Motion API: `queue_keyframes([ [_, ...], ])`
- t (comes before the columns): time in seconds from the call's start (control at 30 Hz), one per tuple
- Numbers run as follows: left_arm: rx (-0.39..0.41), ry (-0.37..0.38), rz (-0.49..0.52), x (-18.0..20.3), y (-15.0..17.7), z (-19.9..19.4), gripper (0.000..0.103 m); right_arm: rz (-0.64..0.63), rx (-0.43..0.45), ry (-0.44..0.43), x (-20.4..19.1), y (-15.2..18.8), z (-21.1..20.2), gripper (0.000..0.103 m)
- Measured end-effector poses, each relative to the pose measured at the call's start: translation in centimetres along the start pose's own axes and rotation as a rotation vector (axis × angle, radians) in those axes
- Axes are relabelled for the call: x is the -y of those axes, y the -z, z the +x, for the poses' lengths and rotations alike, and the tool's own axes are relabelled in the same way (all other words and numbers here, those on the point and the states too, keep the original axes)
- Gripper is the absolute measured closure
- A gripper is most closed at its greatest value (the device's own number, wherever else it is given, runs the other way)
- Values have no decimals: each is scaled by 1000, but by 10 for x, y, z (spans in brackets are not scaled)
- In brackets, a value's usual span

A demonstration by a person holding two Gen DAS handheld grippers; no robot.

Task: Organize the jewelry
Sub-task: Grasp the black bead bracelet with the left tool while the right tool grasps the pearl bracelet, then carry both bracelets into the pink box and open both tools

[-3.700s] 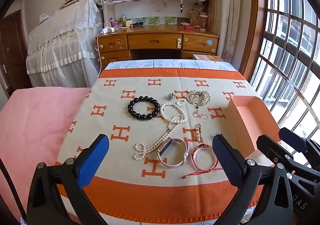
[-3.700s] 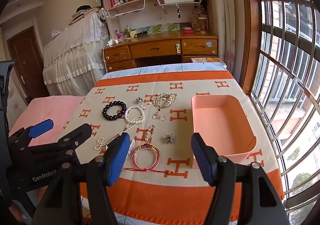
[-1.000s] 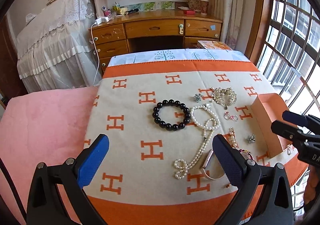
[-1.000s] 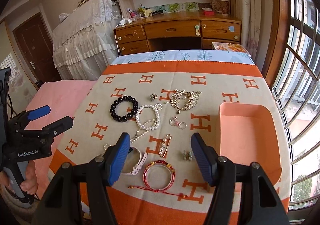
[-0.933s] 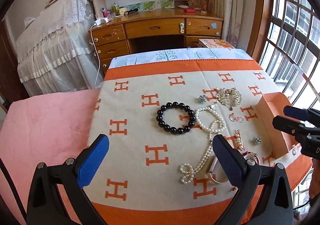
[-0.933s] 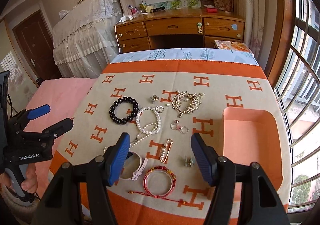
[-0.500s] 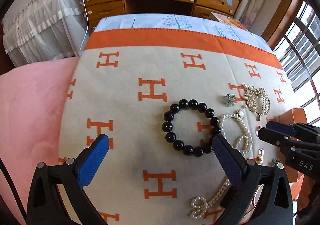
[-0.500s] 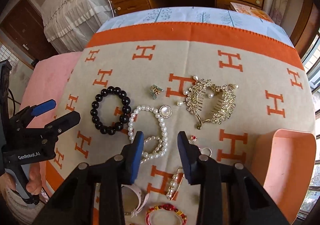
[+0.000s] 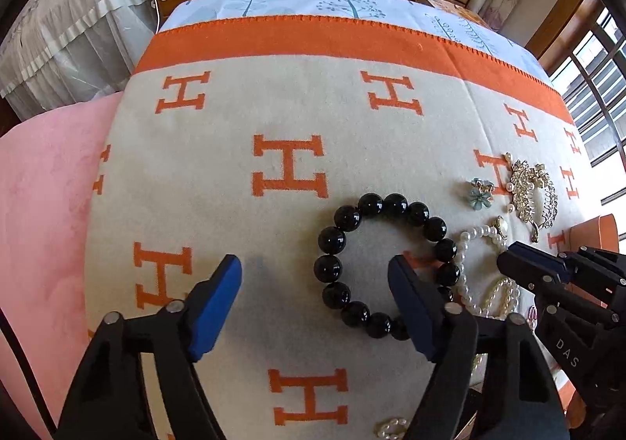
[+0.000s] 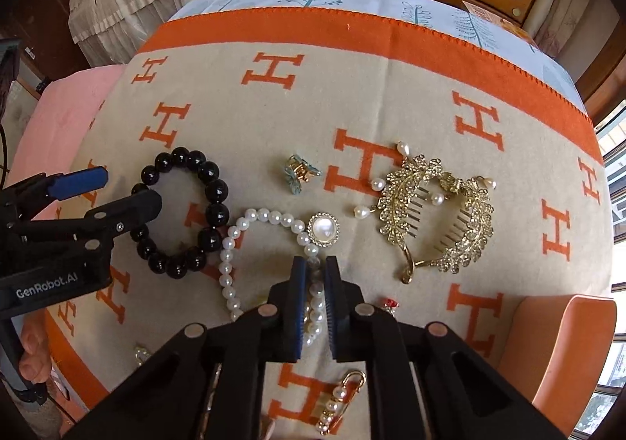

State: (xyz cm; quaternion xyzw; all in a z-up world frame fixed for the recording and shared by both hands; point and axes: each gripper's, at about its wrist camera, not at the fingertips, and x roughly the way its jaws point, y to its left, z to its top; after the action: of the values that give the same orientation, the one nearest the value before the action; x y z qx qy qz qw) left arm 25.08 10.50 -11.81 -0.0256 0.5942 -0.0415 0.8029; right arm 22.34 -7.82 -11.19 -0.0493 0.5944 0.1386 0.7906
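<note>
My right gripper (image 10: 314, 267) is shut on the white pearl necklace (image 10: 250, 219), pinching its strand just below the round pearl clasp (image 10: 323, 229). My left gripper (image 9: 315, 269) is open and low over the black bead bracelet (image 9: 385, 262); its left side lies between the fingers, with the right finger (image 9: 411, 303) inside the ring. The bracelet also shows in the right wrist view (image 10: 184, 211). Both lie on the beige and orange H-pattern blanket (image 9: 289, 119).
A gold leaf hair comb (image 10: 438, 213), a small blue flower clip (image 10: 299, 173) and a pearl pin (image 10: 338, 406) lie nearby. An orange box (image 10: 563, 342) stands at the right. A pink bedspread (image 9: 39, 213) lies left of the blanket.
Both grippers have dropped close to the blanket. The right gripper closed onto the pearl necklace. The left gripper narrowed and came down around the left side of the black bracelet.
</note>
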Motion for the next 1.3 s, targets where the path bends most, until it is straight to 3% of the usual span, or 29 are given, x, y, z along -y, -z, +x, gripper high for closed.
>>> queue_keyframes([
  [0.03, -17, 1, -2, 0, -1, 4, 43, 1, 2, -2, 0, 0, 0, 96],
  [0.13, -14, -34, 16, 3, 0, 6, 51, 21, 14, -37, 5, 2, -6, 96],
  [0.2, -7, -40, 16, 3, 1, 5, 69, 31, 51, -64, 8, 6, -20, 96],
  [0.23, -9, -28, 10, 3, 1, 4, 91, 36, 76, -89, 7, 6, -28, 96],
  [0.33, -17, -10, -6, 4, 2, 3, 90, 49, 164, -140, 11, 12, -65, 96],
  [0.5, 47, 6, -34, 9, 6, -20, 90, 71, 314, -180, 27, 30, -130, 96],
  [0.8, 200, 41, 34, 43, 10, -99, 90, 178, 497, -122, 90, 81, -205, 96],
  [0.93, 260, 60, 95, 73, 19, -134, 90, 233, 497, -79, 116, 104, -207, 96],
  [1.13, 311, 109, 204, 133, 35, -170, 90, 293, 424, -65, 148, 134, -176, 96],
  [1.3, 326, 155, 304, 197, 47, -184, 90, 303, 348, -139, 159, 153, -145, 96],
])
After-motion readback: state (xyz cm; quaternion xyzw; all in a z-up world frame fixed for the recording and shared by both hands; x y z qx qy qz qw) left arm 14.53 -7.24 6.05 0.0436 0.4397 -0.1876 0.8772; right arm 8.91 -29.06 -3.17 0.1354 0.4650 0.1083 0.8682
